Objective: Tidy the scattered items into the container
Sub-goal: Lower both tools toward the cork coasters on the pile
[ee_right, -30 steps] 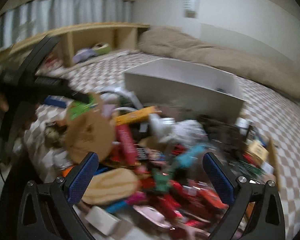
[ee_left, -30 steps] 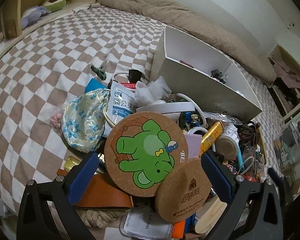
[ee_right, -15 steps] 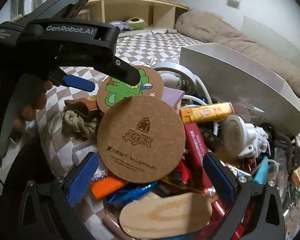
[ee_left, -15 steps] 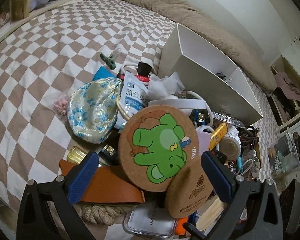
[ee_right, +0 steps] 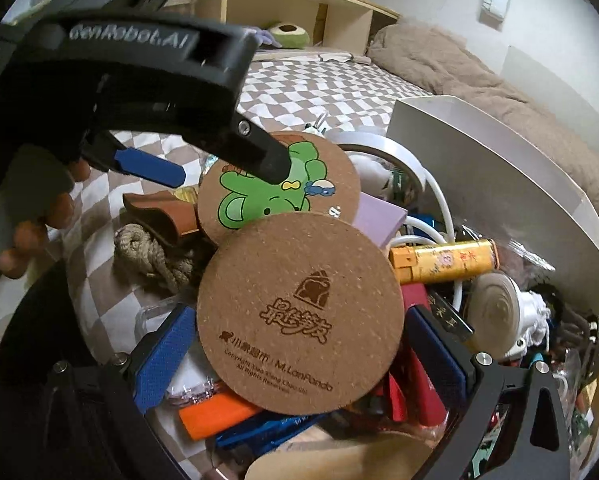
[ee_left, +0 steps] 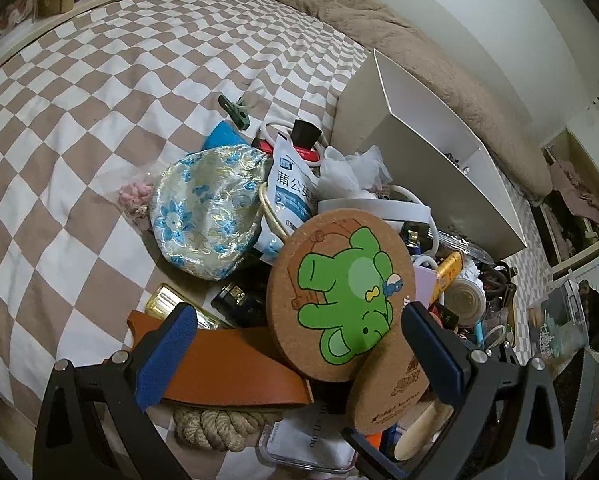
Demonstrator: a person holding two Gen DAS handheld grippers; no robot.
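Between right hand-held gripper point(ee_right: 295, 354) pads, cork coaster point(ee_right: 299, 312)

Brown cork coaster point(ee_left: 341, 294) with green print; brown-and-white checked bedspread point(ee_left: 99, 92).

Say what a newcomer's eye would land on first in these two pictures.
The round cork coaster printed with a green cartoon animal tops the heap, between the open left gripper fingers. Overlapping it, a plain round cork coaster with burnt-in lettering fills the open right gripper. Behind stands the white rectangular bin.
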